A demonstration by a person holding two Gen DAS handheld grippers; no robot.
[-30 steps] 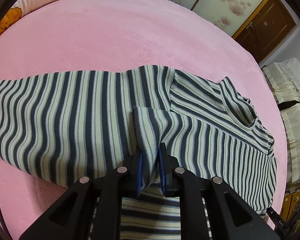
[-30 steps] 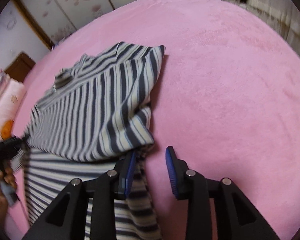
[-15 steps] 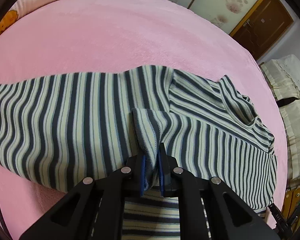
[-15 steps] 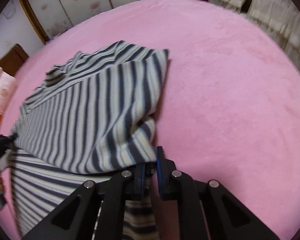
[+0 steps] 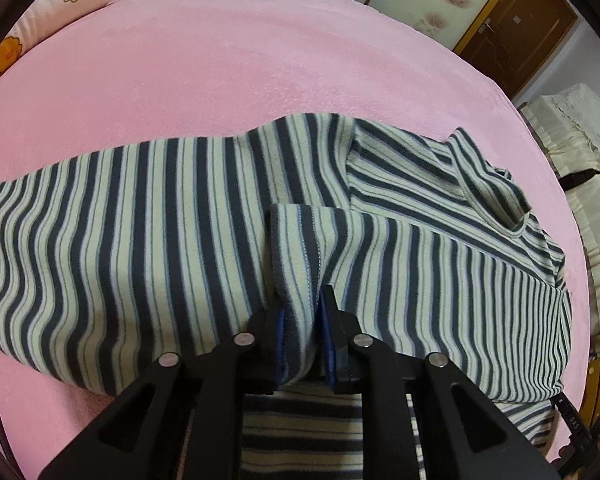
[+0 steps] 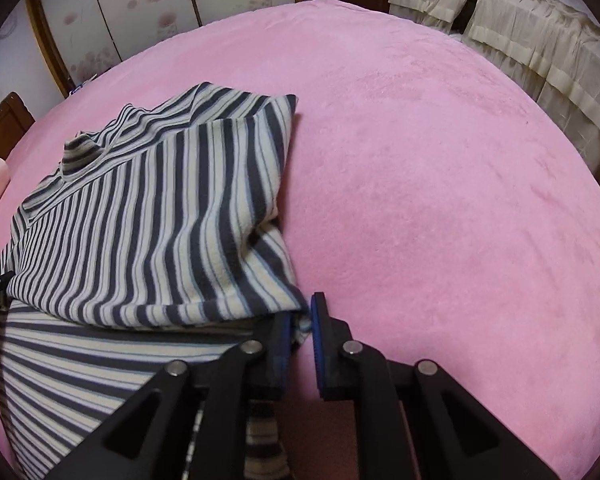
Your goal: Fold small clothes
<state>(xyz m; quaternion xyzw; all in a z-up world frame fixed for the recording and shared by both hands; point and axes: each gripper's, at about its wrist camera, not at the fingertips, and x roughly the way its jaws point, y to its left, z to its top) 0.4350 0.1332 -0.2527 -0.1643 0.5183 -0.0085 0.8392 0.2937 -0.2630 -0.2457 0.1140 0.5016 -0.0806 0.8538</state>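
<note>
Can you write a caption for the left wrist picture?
Left gripper pinches a cuff of the striped top on the pink blanket.

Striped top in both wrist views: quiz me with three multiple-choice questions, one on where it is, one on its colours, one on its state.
1. Where does the striped top lie?
A. on a wooden floor
B. on the pink blanket
C. on a hanger

2. What colours are its stripes?
A. red and white
B. green and yellow
C. dark grey and cream

3. What state is it in?
A. partly folded over onto itself
B. rolled into a ball
C. spread flat in a single layer

Answers: 1 B, pink fabric shows all round it. 2 C, dark and cream bands run across the whole garment. 3 A, in the right wrist view an upper layer lies across a lower one.
</note>
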